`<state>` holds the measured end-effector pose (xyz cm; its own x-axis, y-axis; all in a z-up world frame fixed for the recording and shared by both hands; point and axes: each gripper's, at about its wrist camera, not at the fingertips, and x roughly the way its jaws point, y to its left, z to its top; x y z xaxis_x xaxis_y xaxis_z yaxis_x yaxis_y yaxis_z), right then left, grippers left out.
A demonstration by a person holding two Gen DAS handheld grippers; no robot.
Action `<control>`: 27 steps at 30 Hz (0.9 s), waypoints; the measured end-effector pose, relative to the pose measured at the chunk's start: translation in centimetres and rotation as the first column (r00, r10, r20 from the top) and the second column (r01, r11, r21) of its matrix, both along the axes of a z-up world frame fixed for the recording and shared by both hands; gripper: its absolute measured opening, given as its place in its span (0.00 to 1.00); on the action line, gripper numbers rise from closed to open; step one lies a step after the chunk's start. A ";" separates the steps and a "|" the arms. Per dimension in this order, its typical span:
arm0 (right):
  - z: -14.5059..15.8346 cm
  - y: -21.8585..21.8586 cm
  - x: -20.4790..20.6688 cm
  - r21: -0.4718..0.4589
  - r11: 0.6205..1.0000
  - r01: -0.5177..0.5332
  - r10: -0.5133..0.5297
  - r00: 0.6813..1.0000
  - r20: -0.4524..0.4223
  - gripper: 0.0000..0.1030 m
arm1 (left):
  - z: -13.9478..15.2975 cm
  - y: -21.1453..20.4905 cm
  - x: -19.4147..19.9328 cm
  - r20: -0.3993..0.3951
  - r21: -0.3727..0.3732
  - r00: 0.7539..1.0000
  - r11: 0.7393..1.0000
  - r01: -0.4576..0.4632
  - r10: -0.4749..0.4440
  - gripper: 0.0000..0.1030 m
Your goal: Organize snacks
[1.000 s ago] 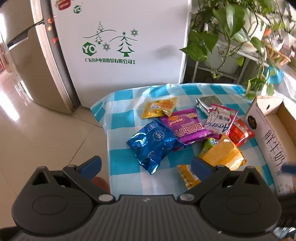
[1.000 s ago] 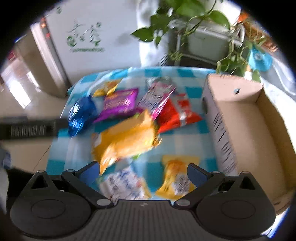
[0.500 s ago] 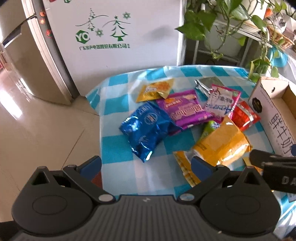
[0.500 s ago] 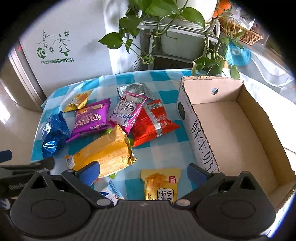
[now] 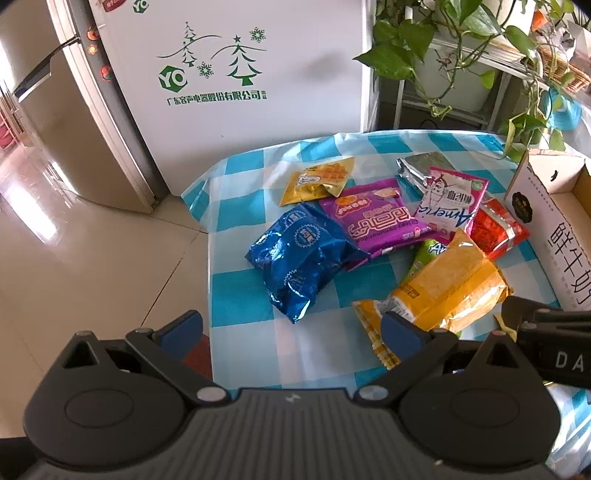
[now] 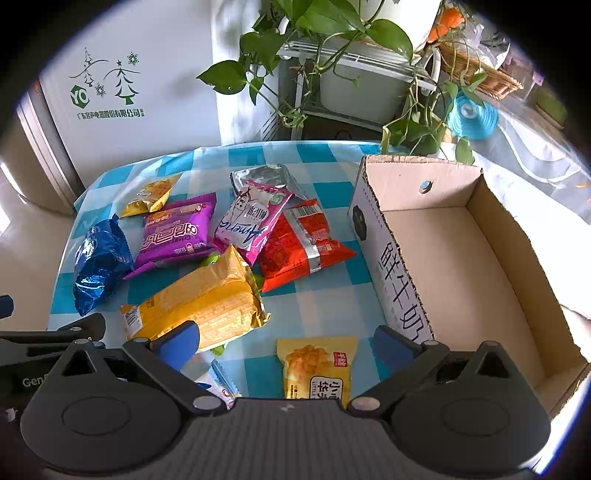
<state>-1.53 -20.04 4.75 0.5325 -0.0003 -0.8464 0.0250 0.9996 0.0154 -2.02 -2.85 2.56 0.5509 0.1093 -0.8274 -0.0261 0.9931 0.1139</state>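
Ahead of both hand-held grippers, snack packets lie scattered on the checkered counter (image 6: 325,295). Left hand-held gripper (image 5: 291,330) and right hand-held gripper (image 6: 286,343) are spread wide, holding nothing. Cardboard box (image 6: 454,243) sits forward-right of the right one, small yellow packet (image 6: 317,365) between its fingers.

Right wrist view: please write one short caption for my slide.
Open right gripper hovers over snack packets scattered on a blue-checked tablecloth, beside an empty cardboard box.

Far beyond my table I see a white appliance (image 5: 258,74) with green trees printed, a leafy plant (image 6: 332,22) right of it, a blue ribbon roll (image 6: 472,114) farther right.
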 end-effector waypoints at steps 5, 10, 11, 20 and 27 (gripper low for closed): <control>0.0 -0.1 -0.1 0.006 1.000 0.005 -0.005 1.000 0.008 1.00 | 0.1 0.0 0.0 0.006 -0.002 1.000 1.000 -0.007 0.007 0.98; 0.0 -0.1 0.0 0.006 1.000 0.007 -0.007 1.000 0.010 1.00 | 0.1 -0.1 -0.1 0.008 -0.001 1.000 1.000 -0.008 0.008 0.98; 0.0 -0.1 -0.1 0.007 1.000 0.007 -0.007 1.000 0.010 1.00 | 0.1 -0.1 -0.1 0.009 0.000 1.000 1.000 -0.008 0.008 0.98; 0.0 -0.1 -0.1 0.014 1.000 0.009 -0.009 1.000 0.013 1.00 | 0.1 -0.1 0.0 0.010 -0.001 1.000 1.000 -0.008 0.008 0.97; 0.0 -0.1 -0.1 0.011 1.000 0.007 -0.007 1.000 0.014 1.00 | 0.2 -0.1 -0.1 0.011 0.000 1.000 1.000 -0.009 0.009 0.97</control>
